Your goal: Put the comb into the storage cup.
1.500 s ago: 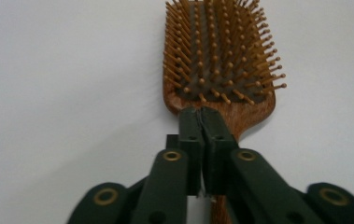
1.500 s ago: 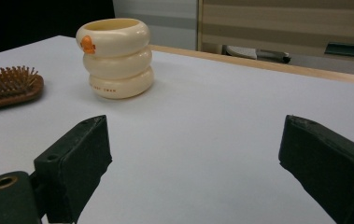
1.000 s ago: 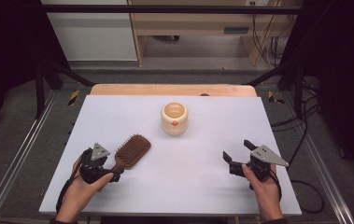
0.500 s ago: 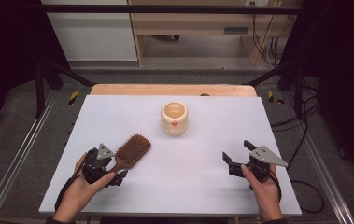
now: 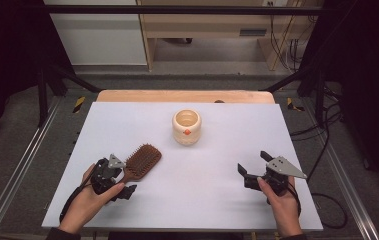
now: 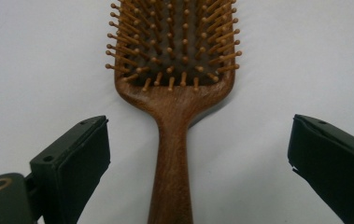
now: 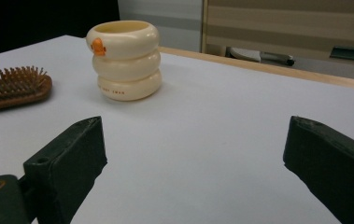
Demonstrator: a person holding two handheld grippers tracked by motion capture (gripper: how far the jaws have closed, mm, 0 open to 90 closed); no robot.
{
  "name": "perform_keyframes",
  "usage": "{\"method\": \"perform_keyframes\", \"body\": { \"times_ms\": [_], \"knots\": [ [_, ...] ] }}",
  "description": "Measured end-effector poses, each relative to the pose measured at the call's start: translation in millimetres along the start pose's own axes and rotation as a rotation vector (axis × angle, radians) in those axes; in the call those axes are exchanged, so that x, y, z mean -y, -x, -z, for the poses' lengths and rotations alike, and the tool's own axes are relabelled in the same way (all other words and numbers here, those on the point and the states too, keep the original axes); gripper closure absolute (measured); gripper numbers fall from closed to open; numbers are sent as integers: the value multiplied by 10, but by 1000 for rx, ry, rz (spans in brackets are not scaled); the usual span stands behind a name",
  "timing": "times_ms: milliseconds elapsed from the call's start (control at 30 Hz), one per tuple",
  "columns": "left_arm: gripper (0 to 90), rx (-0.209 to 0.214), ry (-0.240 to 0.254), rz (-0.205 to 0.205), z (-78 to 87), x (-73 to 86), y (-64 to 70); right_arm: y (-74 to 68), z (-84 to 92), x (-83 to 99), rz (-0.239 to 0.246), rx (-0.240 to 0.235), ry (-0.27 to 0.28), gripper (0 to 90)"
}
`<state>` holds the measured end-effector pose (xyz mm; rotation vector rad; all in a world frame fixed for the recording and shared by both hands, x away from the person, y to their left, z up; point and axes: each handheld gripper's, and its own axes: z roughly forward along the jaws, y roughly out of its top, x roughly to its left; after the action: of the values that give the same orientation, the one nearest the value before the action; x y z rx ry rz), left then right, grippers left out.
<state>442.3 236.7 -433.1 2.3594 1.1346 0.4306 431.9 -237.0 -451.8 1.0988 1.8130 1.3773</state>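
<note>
1. The left tool (image 5: pixel 119 184) sits low over the near left part of the white counter (image 5: pixel 217 200), held in the person's left hand (image 5: pixel 88 200).
2. Its two black jaws are spread wide. In the left gripper view they stand one on each side of the handle of the wooden hairbrush (image 6: pixel 172 107), with bare counter showing between each jaw and the handle, so neither pad touches the wood.
3. The hairbrush lies flat on the counter with its bristles up. Its handle points back toward the left tool and its broad head lies just ahead of the jaws.
4. In the high view the brush head (image 5: pixel 142 159) lies ahead of the left tool and angled toward the counter's middle.
5. The right tool (image 5: pixel 249 170) is held in the right hand (image 5: pixel 282 205) over the near right part of the counter, well apart from the left tool.
6. Its jaws are also spread wide, and between them is bare white surface.
7. A cream ribbed cup (image 5: pixel 186 127) with a small orange mark on its side stands upright ahead of both tools, near the middle of the counter.
8. In the right gripper view the cup (image 7: pixel 125 60) stands ahead and to the left of the jaws, with the brush head (image 7: pixel 11 88) farther left at the edge.
9. The cup and the brush are apart from each other.
</note>
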Motion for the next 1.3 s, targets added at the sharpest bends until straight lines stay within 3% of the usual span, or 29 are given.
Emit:
{"method": "perform_keyframes", "body": {
  "times_ms": [67, 233, 333, 400, 533, 833, 1300],
  "knots": [
    [65, -26, -6, -9, 17, -14, -28, 0, -30, -9, 5, -8, -9, 61],
    [65, -27, -16, 1, 2, -3, -57, -18, -30, -13, 5, -16, -12, 61],
    [61, -12, -24, -3, 1, -7, -46, -29, -19, -20, 9, -22, -9, 59],
    [62, -23, -41, -29, 4, -38, -44, -27, -23, -4, 4, -19, -17, 58],
    [67, -1, -47, -27, -30, -55, -39, -6, -30, 1, -8, -8, -21, 57],
    [69, -16, -90, -50, -88, -18, -7, -30, -21, -2, -1, -18, -30, 56],
    [68, -2, -134, -75, -175, -50, 10, -12, -30, 3, -13, -16, -37, 51]
  ]
}}
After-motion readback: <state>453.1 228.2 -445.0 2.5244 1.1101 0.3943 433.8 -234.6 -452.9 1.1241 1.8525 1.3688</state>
